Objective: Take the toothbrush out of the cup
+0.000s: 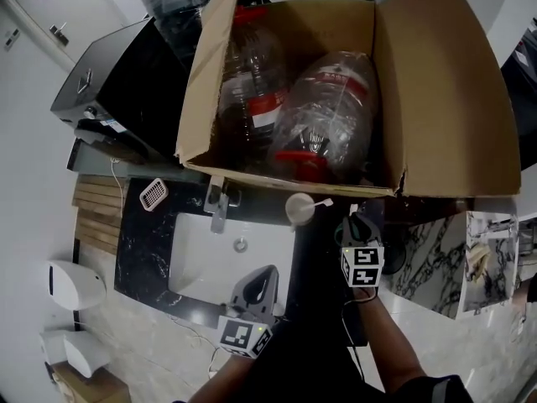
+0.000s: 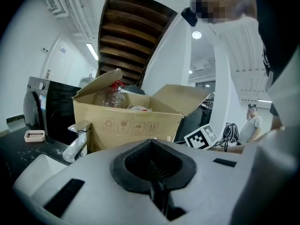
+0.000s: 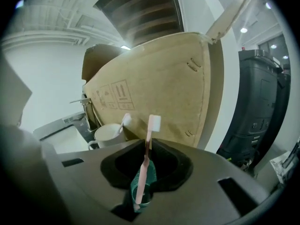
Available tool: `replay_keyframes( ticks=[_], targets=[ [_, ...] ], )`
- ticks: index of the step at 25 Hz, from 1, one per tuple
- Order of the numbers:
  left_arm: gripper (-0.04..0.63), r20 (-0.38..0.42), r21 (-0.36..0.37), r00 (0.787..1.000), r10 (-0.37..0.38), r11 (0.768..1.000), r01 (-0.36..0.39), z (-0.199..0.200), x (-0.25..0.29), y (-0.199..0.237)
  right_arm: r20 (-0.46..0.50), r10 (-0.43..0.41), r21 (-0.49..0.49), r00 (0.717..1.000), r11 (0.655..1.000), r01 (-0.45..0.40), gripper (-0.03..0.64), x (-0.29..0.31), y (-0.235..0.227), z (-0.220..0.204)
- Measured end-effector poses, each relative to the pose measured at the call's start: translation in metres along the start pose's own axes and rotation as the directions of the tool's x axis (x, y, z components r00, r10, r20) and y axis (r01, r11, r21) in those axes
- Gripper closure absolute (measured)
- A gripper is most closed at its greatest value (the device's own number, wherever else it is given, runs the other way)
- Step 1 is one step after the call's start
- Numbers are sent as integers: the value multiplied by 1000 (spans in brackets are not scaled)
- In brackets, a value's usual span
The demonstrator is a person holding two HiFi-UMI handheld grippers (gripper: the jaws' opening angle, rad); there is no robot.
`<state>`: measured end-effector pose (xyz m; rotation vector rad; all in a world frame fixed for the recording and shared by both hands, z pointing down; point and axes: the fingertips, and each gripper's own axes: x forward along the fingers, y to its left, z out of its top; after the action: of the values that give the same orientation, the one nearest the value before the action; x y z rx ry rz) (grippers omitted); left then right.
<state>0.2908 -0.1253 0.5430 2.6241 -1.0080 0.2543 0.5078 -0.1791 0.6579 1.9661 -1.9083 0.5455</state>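
Right tool first: I'm clamping its jaws on the pink toothbrush. The jaws are pressing on the lower handle, and the brush is standing nearly upright between them with its white bristle head on top. So the toothbrush is sitting out of the white cup. It is in front of the cup and a little to its right in the right gripper view, clear of the rim and not touching it. A second brush with a white head is leaning inside the cup, poking up past the rim.

The cup is standing on the dark marbled table. Just behind it, the open cardboard box is filling the background, with big clear plastic bottles lying inside. The chrome faucet is standing to the cup's left, and the white sink is spreading out below and to the left of the cup in the head view. A small pink soap dish is resting farther left of the cup, beyond the faucet.

Left tool: I'm holding it over the sink, nearer to me than the cup and to its left. Its jaws are pressed together with nothing between them.
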Motion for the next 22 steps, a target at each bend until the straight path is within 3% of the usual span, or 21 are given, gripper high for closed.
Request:
replay_keyframes(
  ticks=[9,16,22],
  targets=[
    [571,40,-8,999,10,1000,-9,3,-32,5,75,-20,-22,997,1000,22,585,-29,8,21],
    [572,93,-15,995,-33,999,34,9,-66,5,149,-72,-57,986,995,82,584,-79,20,58],
    [571,149,-27,988,-33,999,37,19,-115,18,219,-62,-11,974,998,66,586,-129,54,89]
  ],
)
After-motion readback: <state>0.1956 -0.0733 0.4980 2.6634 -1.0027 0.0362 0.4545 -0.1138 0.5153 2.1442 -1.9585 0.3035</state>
